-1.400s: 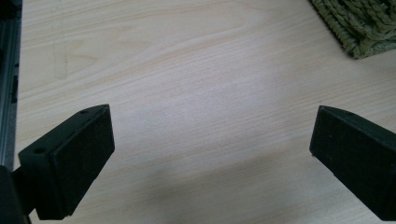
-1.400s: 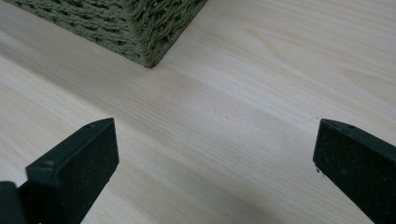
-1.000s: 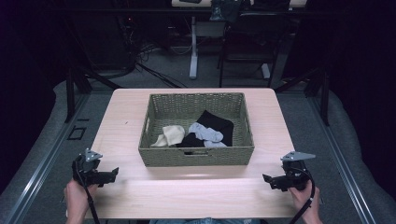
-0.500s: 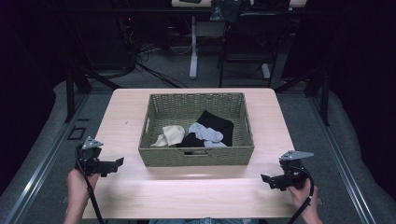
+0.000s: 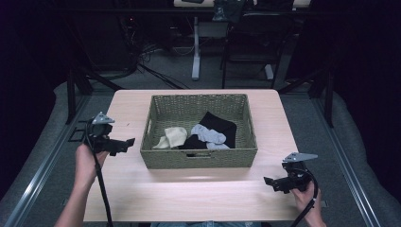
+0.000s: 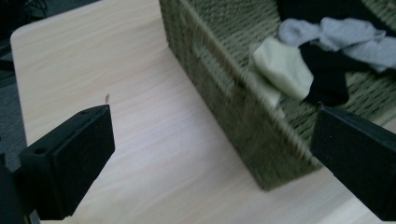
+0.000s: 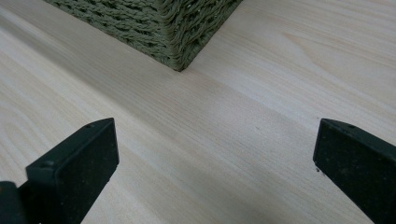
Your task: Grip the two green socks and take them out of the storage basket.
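1. Woven olive-green wicker, rectangular and open-topped: the basket (image 5: 201, 158) sits near the middle of the pale wooden table (image 5: 189, 198), a slot handle cut into its near wall.
2. Inside lie a cream sock (image 5: 172, 137) toward the left, a light grey sock (image 5: 210, 135) in the middle, and black cloth (image 5: 220, 125) reaching to the right and back (the grey piece overlaps the black one).
3. The left gripper (image 5: 124, 143), held in the person's left hand (image 5: 86, 161), hovers just beside the basket's left wall, pointing toward it. Its jaws stand wide apart with nothing between them; in the left gripper view the basket's corner (image 6: 275, 154) and the cream sock (image 6: 280, 70) lie between them, farther off.
4. The right gripper (image 5: 273, 183), held in the right hand (image 5: 305, 198), is near the table's front right edge, apart from the basket. Its jaws are also spread wide and empty, over bare wood, with the basket's corner (image 7: 182, 28) ahead.
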A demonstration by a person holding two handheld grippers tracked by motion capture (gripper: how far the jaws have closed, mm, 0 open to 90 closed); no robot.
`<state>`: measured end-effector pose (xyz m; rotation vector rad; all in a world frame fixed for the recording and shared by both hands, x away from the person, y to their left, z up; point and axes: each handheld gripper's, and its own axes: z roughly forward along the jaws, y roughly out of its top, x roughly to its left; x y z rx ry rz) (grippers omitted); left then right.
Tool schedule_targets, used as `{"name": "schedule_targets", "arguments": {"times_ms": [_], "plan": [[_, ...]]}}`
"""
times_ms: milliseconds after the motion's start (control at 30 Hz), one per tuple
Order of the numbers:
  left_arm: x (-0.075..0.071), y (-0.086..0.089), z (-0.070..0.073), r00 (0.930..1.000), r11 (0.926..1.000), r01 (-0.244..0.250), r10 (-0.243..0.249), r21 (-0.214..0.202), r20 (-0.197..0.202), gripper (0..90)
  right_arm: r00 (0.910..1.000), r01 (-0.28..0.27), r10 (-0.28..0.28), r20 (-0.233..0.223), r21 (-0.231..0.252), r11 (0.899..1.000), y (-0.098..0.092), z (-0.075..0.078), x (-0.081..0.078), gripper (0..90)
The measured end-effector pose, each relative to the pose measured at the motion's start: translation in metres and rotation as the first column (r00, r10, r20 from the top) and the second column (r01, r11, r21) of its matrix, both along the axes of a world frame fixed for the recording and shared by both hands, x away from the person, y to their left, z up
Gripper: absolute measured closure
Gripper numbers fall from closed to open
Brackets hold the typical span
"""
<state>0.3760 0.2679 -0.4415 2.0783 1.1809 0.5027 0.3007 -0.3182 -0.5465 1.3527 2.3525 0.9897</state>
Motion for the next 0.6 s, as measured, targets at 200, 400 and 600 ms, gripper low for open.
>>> {"name": "schedule_targets", "arguments": {"times_ms": [200,400,600], "plan": [[0.022,-0.025,0.018,0.9961,0.9976,0.043,-0.047,-0.055,-0.075,0.1,0.9998,-0.019,0.019,0.0,-0.01,1.0,0.002,0.0,-0.001,0.0],[0.043,-0.054,0.027,0.987,0.9951,0.093,-0.096,-0.035,-0.129,6.3,0.9999,-0.007,0.007,-0.009,0.002,1.0,-0.002,-0.001,-0.002,0.0],[0.066,-0.087,0.023,0.9732,0.9882,0.153,-0.149,0.006,-0.175,14.7,0.9998,-0.016,0.016,-0.006,-0.001,1.0,0.0,-0.001,-0.003,0.0]]}}
